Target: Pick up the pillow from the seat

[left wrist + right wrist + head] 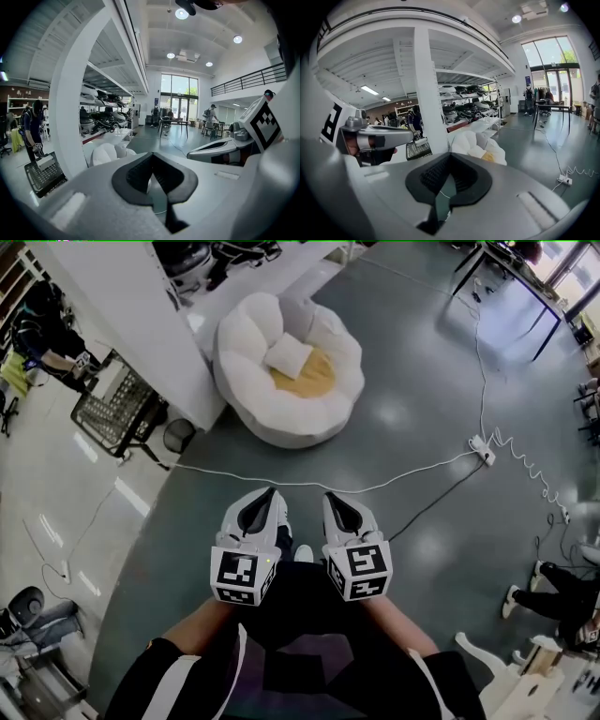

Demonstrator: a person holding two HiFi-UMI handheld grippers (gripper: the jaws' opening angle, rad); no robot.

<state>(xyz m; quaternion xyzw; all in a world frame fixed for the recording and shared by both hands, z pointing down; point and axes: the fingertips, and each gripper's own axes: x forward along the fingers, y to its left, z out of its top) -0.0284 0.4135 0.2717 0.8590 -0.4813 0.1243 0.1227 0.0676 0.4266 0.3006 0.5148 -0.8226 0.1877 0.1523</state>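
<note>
At far left, steer clear of the wire basket (117, 411) beside the white pillar (122, 306); no part in this job.

Next across, the left gripper (265, 498): jaws pressed together, nothing between them, nose tipped a little downward toward the seat.

Ahead, between the two tools and well apart from both: the round white seat (239, 371), with the pillow (289, 355) lying askew on its yellow cushion (319, 382), toward the back.

Then the right gripper (335, 500): likewise closed and empty, just beside the left.

Probably the approach, with no reach begun. Step over the white cable (305, 487) crossing the floor just ahead rather than snagging it, and keep away from the power strip (483, 451) at right. Once close, spread one pair of jaws wide, come down over a corner or edge of the pillow, pinch a generous fold of the soft cover, then lift straight up.
</note>
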